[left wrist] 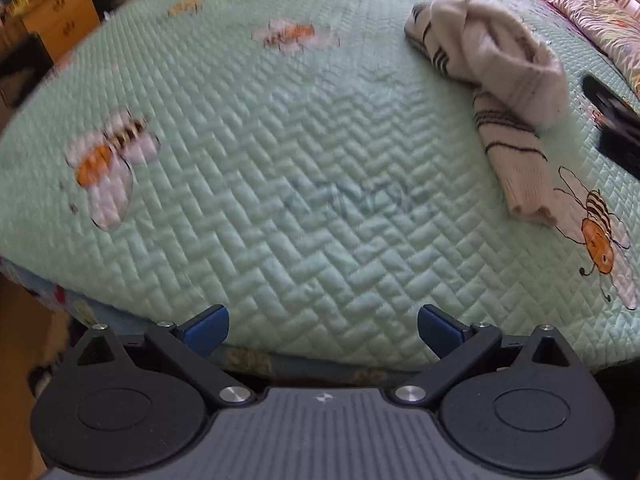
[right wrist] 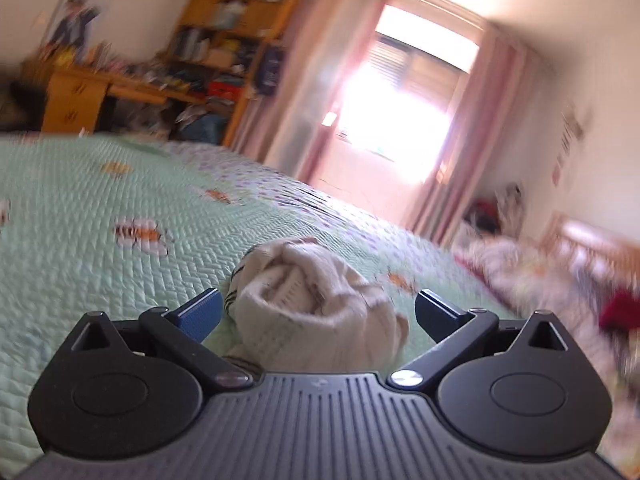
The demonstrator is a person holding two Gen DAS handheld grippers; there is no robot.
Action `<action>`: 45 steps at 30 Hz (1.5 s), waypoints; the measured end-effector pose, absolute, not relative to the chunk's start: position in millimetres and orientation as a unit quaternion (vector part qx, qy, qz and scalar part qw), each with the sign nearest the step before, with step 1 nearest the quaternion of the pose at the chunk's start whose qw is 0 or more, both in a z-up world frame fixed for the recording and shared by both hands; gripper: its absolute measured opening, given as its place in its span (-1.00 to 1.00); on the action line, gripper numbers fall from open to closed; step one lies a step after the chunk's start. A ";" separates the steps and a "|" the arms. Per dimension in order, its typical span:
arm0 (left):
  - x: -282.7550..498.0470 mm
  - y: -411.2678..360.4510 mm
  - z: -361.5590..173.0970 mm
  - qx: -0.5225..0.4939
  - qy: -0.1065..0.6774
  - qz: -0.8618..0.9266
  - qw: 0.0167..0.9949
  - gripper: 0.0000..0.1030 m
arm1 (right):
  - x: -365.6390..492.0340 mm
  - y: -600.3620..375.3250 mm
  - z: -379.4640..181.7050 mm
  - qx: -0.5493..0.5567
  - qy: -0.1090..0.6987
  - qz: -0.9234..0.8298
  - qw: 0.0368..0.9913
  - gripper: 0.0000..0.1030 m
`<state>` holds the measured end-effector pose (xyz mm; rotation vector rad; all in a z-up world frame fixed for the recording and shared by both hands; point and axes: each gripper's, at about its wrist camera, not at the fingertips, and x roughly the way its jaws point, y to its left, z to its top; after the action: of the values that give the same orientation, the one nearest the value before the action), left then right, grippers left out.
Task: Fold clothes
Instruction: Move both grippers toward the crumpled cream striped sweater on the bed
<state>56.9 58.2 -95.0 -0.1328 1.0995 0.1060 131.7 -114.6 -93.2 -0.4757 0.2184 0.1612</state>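
The left claw (left wrist: 323, 330) hangs over the near edge of the bed (left wrist: 280, 184), its blue-padded fingers (left wrist: 208, 328) spread wide apart with nothing between them. Below and ahead of it stretches the mint-green quilted bedspread (left wrist: 256, 128), printed with bees and flowers.

The task's thing — a pair of cream socks with thin dark stripes (left wrist: 492, 80) — lies on the bedspread toward the far right of the left wrist view. One end is bunched into a loose roll, and the flat cuffs (left wrist: 524, 188) trail toward the near side, ending just beside a printed bee (left wrist: 596, 236). A dark part of the other tool (left wrist: 612, 120) shows at the right edge, near the socks.

In the right wrist view the right claw (right wrist: 318, 314) is also open, fingers (right wrist: 200, 314) well apart. The rolled end of the socks (right wrist: 308, 304) sits between and just ahead of the fingers; whether either finger touches the cloth cannot be told.

Beyond the bed, blurred, stand a wooden desk (right wrist: 92, 88) and a crowded bookshelf (right wrist: 236, 40) at the far left, pink curtains (right wrist: 312, 92) around a bright window (right wrist: 412, 92) in the middle, and rumpled patterned bedding (right wrist: 532, 276) at the right.
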 end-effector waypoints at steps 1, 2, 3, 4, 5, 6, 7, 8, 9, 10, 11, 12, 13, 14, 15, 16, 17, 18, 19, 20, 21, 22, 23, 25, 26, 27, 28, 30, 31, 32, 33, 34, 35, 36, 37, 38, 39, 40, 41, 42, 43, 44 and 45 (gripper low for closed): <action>59.1 60.5 -99.5 -0.069 0.529 0.051 0.844 0.91 | 143.8 -106.3 -97.6 -0.260 0.113 0.085 0.955 0.76; 61.3 62.7 -104.0 -0.075 0.536 0.051 0.839 0.90 | 157.4 -97.1 -104.0 -0.287 0.124 0.094 0.945 0.61; 63.5 65.0 -108.5 -0.081 0.544 0.051 0.834 0.90 | 170.8 -88.1 -110.7 -0.314 0.135 0.102 0.934 0.53; 65.7 67.3 -113.0 -0.086 0.551 0.051 0.829 0.90 | 183.4 -80.9 -120.4 -0.339 0.147 0.107 0.923 0.45; 67.9 69.5 -117.4 -0.092 0.558 0.051 0.823 0.90 | 195.7 -73.8 -130.1 -0.364 0.159 0.111 0.911 0.34; 70.1 71.8 -121.9 -0.098 0.565 0.051 0.818 0.90 | 205.2 -68.7 -140.2 -0.384 0.171 0.107 0.901 0.32; 70.9 72.4 -122.9 -0.101 0.564 0.050 0.818 0.90 | 214.6 -63.8 -150.2 -0.402 0.184 0.104 0.891 0.32; 71.4 72.7 -123.3 -0.103 0.561 0.048 0.820 0.90 | 222.3 -62.3 -157.3 -0.412 0.203 0.109 0.882 0.29; 71.9 73.0 -123.7 -0.105 0.558 0.046 0.822 0.90 | 229.7 -61.2 -164.2 -0.420 0.220 0.114 0.873 0.23; 72.5 73.3 -124.1 -0.107 0.555 0.044 0.824 0.90 | 231.3 -63.8 -169.0 -0.421 0.223 0.117 0.871 -0.21; 73.0 73.6 -124.5 -0.109 0.553 0.043 0.825 0.90 | 232.9 -66.4 -173.5 -0.421 0.226 0.118 0.870 -0.70; 72.4 73.1 -124.5 -0.105 0.547 0.042 0.830 0.91 | 234.2 -70.7 -175.1 -0.415 0.225 0.107 0.875 -0.70; 72.0 72.3 -124.3 -0.100 0.542 0.041 0.834 0.91 | 231.8 -76.6 -173.1 -0.408 0.217 0.094 0.882 -0.72; 71.3 71.7 -124.4 -0.096 0.536 0.039 0.838 0.91 | 229.1 -82.8 -170.8 -0.401 0.209 0.081 0.888 -0.75; 70.5 71.5 -124.7 -0.093 0.533 0.040 0.840 0.91 | 220.9 -93.8 -161.5 -0.389 0.187 0.060 0.900 -0.75; 69.7 71.3 -125.0 -0.091 0.529 0.041 0.843 0.92 | 212.7 -104.8 -152.1 -0.377 0.164 0.038 0.911 -0.77; 69.3 71.0 -125.5 -0.089 0.530 0.040 0.842 0.94 | 204.1 -116.1 -142.5 -0.363 0.142 0.016 0.921 -0.79; 69.5 70.8 -126.8 -0.088 0.535 0.037 0.839 0.96 | 189.3 -132.5 -128.7 -0.343 0.130 0.002 0.930 -0.79; 70.2 70.3 -128.9 -0.087 0.541 0.035 0.836 0.99 | 174.4 -148.7 -115.3 -0.323 0.119 -0.012 0.939 -0.79; 71.1 69.7 -131.1 -0.087 0.546 0.033 0.833 0.99 | 159.3 -162.4 -109.0 -0.315 0.120 -0.020 0.941 -0.79; 71.9 69.2 -133.3 -0.087 0.551 0.030 0.830 0.99 | 145.4 -176.5 -109.7 -0.315 0.124 -0.032 0.940 -0.79; 71.9 67.2 -135.0 -0.083 0.552 0.033 0.829 0.99 | 131.7 -190.4 -110.7 -0.315 0.129 -0.044 0.939 -0.79; 71.8 64.9 -136.5 -0.078 0.553 0.036 0.829 0.99 | 119.7 -202.1 -116.1 -0.316 0.139 -0.056 0.937 -0.79; 71.1 59.6 -135.8 -0.068 0.553 0.037 0.830 0.99 | 95.8 -225.4 -127.0 -0.317 0.159 -0.081 0.931 -0.79; 70.8 56.8 -135.4 -0.063 0.552 0.038 0.830 0.99 | 86.9 -233.4 -134.4 -0.319 0.176 -0.088 0.927 -0.79; 70.2 53.9 -133.3 -0.055 0.548 0.040 0.834 0.99 | 82.6 -238.0 -144.3 -0.319 0.195 -0.090 0.923 -0.79; 69.5 51.0 -131.0 -0.048 0.543 0.041 0.837 0.98 | 75.3 -243.3 -153.4 -0.317 0.217 -0.087 0.919 -0.79; 68.7 44.7 -126.5 -0.035 0.533 0.041 0.844 0.98 | 63.5 -250.7 -171.2 -0.301 0.257 -0.070 0.916 -0.78; 68.7 41.4 -124.4 -0.030 0.529 0.037 0.847 0.98 | 58.9 -254.7 -176.4 -0.290 0.264 -0.062 0.918 -0.77; 68.7 38.0 -122.3 -0.026 0.525 0.034 0.850 0.97 | 56.6 -255.3 -179.7 -0.277 0.272 -0.050 0.920 -0.74; 69.1 35.4 -121.2 -0.029 0.523 0.029 0.851 0.96 | 55.0 -255.0 -180.0 -0.256 0.279 -0.041 0.925 -0.72; 69.5 32.9 -120.3 -0.033 0.523 0.022 0.852 0.94 | 53.7 -254.8 -180.1 -0.235 0.287 -0.032 0.928 -0.71; 69.6 30.9 -119.3 -0.034 0.521 0.022 0.853 0.93 | 56.4 -256.3 -175.7 -0.205 0.298 -0.021 0.932 -0.67; 69.1 28.2 -118.1 -0.032 0.515 0.025 0.856 0.93 | 59.6 -256.9 -169.1 -0.173 0.313 -0.010 0.934 -0.61; 68.5 26.0 -117.0 -0.028 0.510 0.029 0.859 0.93 | 62.8 -257.4 -162.4 -0.141 0.328 0.002 0.934 -0.51; 67.9 23.9 -115.8 -0.024 0.504 0.032 0.863 0.93 | 66.2 -258.2 -155.8 -0.108 0.342 0.013 0.933 -0.41; 68.0 22.9 -114.4 -0.021 0.501 0.036 0.865 0.93 | 73.1 -261.2 -148.5 -0.070 0.359 0.026 0.930 -0.31; 69.2 22.7 -113.6 -0.020 0.500 0.037 0.865 0.93 | 81.2 -264.1 -139.7 -0.034 0.375 0.036 0.926 -0.04; 70.5 22.7 -112.9 -0.020 0.500 0.038 0.865 0.94 | 89.3 -267.1 -130.6 0.002 0.390 0.045 0.920 0.11; 72.1 22.6 -112.6 -0.021 0.501 0.036 0.864 0.94 | 98.6 -270.5 -115.0 0.045 0.388 0.050 0.919 0.11; 73.6 21.9 -112.7 -0.022 0.503 0.035 0.863 0.94 | 105.1 -274.0 -98.7 0.073 0.372 0.058 0.924 0.13; 74.2 20.8 -112.3 -0.023 0.505 0.029 0.862 0.94 | 110.2 -277.7 -78.1 0.092 0.340 0.060 0.934 0.43; 74.6 19.7 -111.9 -0.023 0.507 0.023 0.862 0.94 | 115.1 -281.3 -58.0 0.110 0.308 0.062 0.943 0.71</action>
<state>74.6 19.7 -111.9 -0.0490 1.0626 0.0477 115.1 -281.3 -58.0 0.2253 0.6272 0.1269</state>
